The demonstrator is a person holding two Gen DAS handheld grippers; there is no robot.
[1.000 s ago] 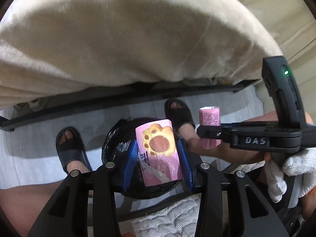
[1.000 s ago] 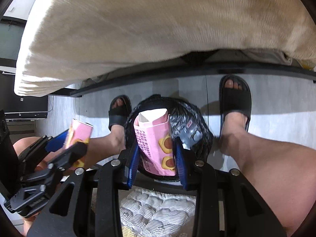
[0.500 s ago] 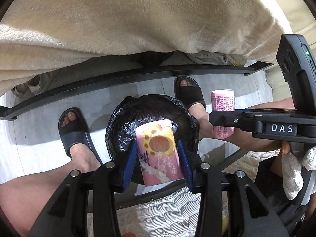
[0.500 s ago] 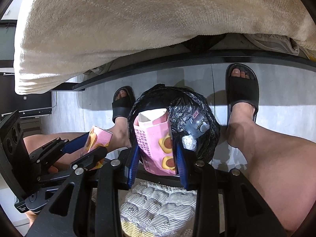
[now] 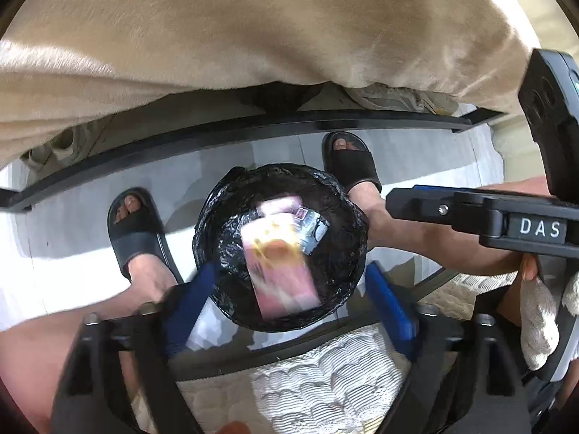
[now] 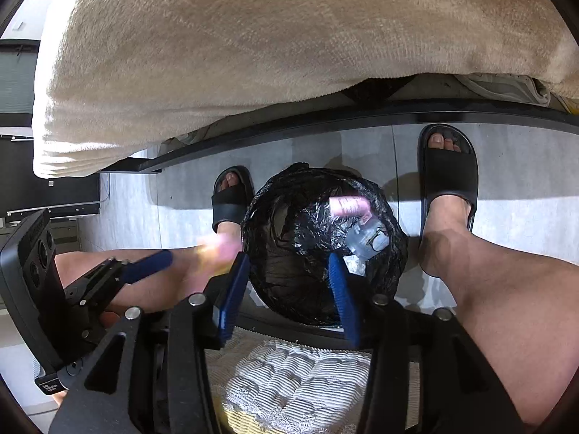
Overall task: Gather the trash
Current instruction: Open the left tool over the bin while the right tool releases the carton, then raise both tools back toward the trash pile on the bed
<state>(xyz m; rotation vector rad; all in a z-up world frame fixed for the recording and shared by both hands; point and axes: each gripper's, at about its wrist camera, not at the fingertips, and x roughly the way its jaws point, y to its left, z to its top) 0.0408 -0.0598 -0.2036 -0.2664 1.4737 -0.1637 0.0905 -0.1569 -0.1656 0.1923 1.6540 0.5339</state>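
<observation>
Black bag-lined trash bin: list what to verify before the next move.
1. Left gripper let go: jaws have just been opening, pads clear of the blurred pink paw-print packet: ok.
2. Right gripper empty: jaws have just been opening, nothing between them: ok.
3. Second pink packet inside the black bag-lined trash bin: ok.
4. Paw-print packet landed inside the bin: blurred in mid-fall, cannot tell.
5. Bin upright, mouth open: ok.
</observation>
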